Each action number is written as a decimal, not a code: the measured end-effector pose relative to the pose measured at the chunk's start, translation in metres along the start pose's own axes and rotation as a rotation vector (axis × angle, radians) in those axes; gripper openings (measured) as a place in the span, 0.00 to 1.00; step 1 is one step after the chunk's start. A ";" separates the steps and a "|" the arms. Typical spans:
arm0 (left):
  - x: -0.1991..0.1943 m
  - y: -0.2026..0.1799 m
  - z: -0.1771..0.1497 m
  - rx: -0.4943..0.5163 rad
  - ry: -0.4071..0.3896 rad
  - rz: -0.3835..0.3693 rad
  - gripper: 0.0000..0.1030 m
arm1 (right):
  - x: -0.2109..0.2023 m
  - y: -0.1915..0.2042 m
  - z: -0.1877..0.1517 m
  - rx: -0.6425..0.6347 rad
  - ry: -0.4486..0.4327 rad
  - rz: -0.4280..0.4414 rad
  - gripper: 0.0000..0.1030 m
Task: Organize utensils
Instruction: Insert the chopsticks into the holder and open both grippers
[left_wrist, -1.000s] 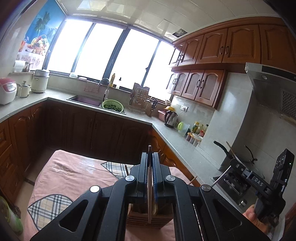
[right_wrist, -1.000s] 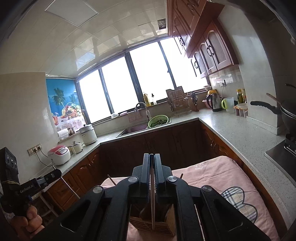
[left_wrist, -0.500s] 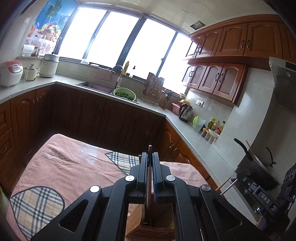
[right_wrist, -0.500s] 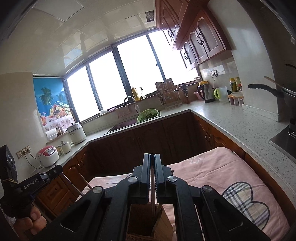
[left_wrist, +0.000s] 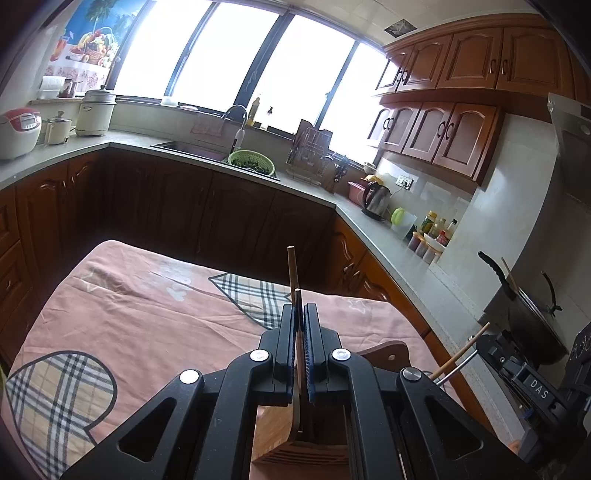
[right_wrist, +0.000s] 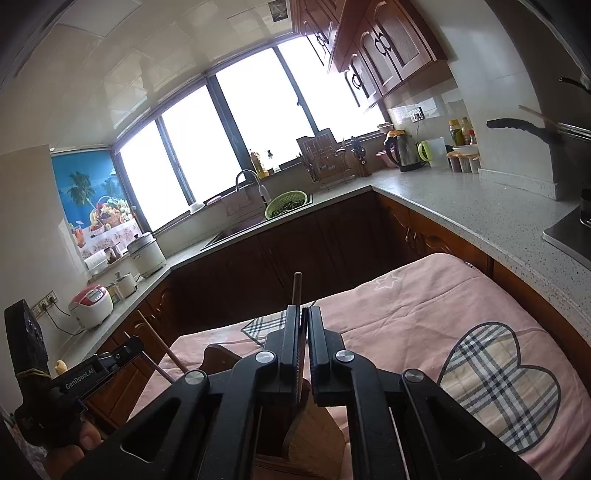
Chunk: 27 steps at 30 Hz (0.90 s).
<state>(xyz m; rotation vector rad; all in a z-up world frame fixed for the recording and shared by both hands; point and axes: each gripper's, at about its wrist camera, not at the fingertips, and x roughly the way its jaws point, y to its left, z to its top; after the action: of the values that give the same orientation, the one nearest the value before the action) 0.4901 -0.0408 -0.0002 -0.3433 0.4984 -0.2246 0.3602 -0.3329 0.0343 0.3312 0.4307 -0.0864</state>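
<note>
wooden holder (left_wrist: 295, 439): stands on pink cloth (left_wrist: 140, 317), back from its edges
left gripper (left_wrist: 300, 325): pinched on a wooden utensil (left_wrist: 298, 332) above holder
right gripper (right_wrist: 303, 328): clamped on a dark-handled utensil (right_wrist: 297, 291), blade probably inside holder

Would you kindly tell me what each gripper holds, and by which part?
Each holds a thin wooden chopstick near its upper end: left gripper on one, right gripper on another, above the wooden holder.
</note>
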 end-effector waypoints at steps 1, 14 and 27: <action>0.003 -0.001 0.002 0.000 0.002 0.000 0.03 | 0.001 -0.001 0.001 0.001 0.003 -0.001 0.04; -0.032 0.021 -0.005 -0.015 0.016 0.025 0.67 | -0.014 -0.002 0.005 0.029 -0.024 0.015 0.58; -0.099 0.012 -0.036 0.033 0.015 0.075 0.88 | -0.047 -0.009 -0.013 0.057 -0.007 0.046 0.89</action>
<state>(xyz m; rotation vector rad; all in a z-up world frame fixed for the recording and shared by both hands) 0.3886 -0.0099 0.0081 -0.2907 0.5206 -0.1627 0.3116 -0.3360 0.0402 0.3968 0.4140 -0.0556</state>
